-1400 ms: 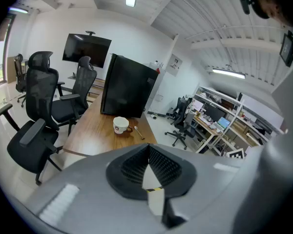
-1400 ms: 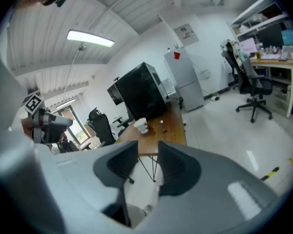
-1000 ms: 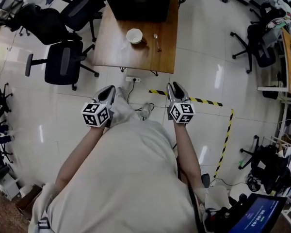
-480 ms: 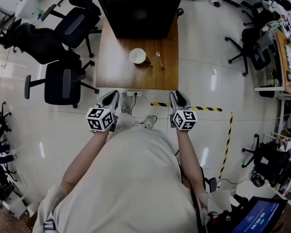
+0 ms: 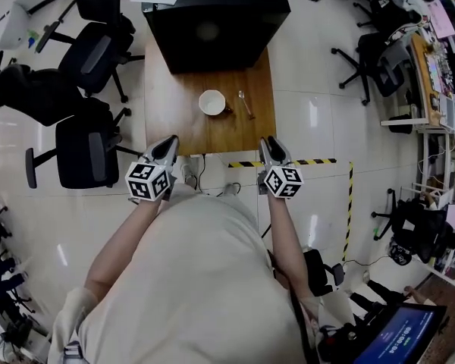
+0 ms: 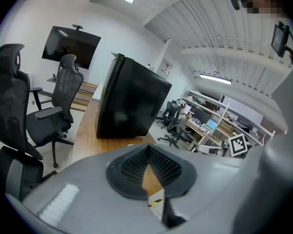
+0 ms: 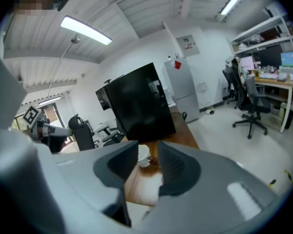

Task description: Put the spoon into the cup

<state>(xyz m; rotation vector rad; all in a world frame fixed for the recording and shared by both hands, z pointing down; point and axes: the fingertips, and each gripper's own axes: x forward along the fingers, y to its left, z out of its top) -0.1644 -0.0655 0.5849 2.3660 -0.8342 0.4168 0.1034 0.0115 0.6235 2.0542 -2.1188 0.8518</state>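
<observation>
**Grippers held at table's edge, spoon lies beside cup**

Two hand-held grippers with marker cubes are held out side by side before a person in a pale top, both seen at the near edge of a brown wooden table (image 5: 171, 120). The left gripper (image 5: 168, 140) has its dark ribbed jaws pressed together at the tips, with nothing caught between them. The right gripper (image 5: 267, 141) has its jaws standing a little apart and empty, and the cup shows through the gap in its own view.

The small metal spoon (image 5: 245, 105) lies flat on the tabletop just to the right of the round white cup (image 5: 211, 101), not inside it and well apart from both grippers. Behind the pair, a large black box-shaped unit (image 5: 212, 17) fills the far end of the table. Black office chairs (image 5: 83, 154) stand to the left on the glossy white tiled floor (image 5: 318, 127). A strip of yellow-and-black tape (image 5: 318, 161) runs across the floor to the right.
</observation>
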